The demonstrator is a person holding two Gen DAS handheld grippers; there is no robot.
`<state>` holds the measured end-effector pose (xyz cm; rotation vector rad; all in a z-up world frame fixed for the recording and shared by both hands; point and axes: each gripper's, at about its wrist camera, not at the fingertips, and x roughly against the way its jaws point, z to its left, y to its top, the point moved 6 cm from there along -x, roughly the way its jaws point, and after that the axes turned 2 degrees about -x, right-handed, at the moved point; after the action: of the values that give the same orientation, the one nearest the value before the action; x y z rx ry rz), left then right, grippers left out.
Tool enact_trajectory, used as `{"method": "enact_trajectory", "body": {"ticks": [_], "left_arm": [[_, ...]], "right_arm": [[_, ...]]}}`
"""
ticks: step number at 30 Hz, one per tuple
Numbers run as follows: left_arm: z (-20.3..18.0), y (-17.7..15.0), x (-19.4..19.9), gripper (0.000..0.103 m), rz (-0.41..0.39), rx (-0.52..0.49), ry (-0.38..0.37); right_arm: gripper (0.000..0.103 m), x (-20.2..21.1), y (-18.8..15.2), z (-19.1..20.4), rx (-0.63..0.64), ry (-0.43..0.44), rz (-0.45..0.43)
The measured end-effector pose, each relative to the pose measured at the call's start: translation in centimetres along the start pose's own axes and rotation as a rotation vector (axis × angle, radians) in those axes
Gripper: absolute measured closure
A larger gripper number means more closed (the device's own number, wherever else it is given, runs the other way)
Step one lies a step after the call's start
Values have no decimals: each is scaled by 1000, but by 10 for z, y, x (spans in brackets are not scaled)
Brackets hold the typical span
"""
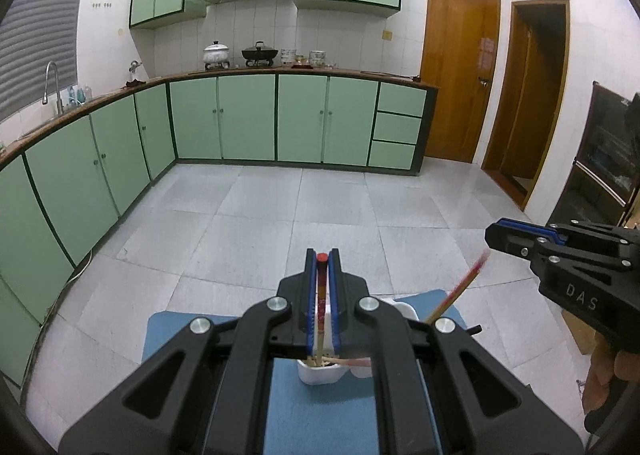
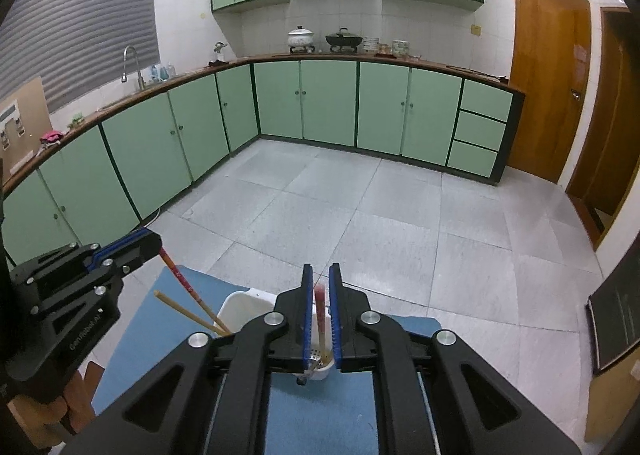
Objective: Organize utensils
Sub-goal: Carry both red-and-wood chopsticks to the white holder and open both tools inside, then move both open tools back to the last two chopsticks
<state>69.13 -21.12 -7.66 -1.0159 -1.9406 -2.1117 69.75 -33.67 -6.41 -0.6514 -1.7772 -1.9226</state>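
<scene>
Item: left hand-held gripper. Its blue-padded fingers are closing narrowly on a red-topped chopstick, which is standing nearly upright between them, the red end showing level with the fingertips. The lower end is reaching down into a white utensil holder sitting directly below the fingers.

Item: right hand-held gripper. Its fingers are standing a little apart, with a second red-topped chopstick rising in the gap; whether the pads are actually pressing on it is hard to tell from the right wrist view, and it appears loose. That stick is also dipping into the white utensil holder just beneath the fingers.

Item: further chopsticks. A pale wooden pair is leaning out of the holder toward the left hand-held gripper. Seen from the left wrist, one blurred chopstick is slanting up toward the right hand-held gripper.

Item: blue worktop. It is carrying the holder and lying under both tools.

Item: surroundings. Grey floor tiles are spreading ahead of the fingers, and green cabinets are running along the far wall.
</scene>
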Motion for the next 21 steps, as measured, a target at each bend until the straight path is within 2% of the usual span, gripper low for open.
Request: {"method": "enact_trajectory", "body": {"ticks": [6,9,12,17,21], "left_arm": [[6,12,36,92,-32,-9,13],[8,17,59,85,-51,-19,16],[5,16,86,85,-71,-30,11],[3,-3,127,83,-79,-39,-6],[7,-36,161,79,-86,-12,-41]], "right_arm": [[90,32,8,0,1,-2,-38],[90,57,7,3,4,11,-61],[89,83,-2,6,13,28,-83],[89,125,-24,16,33,66,-109],[89,155,-51,18,30,96,-131]]}}
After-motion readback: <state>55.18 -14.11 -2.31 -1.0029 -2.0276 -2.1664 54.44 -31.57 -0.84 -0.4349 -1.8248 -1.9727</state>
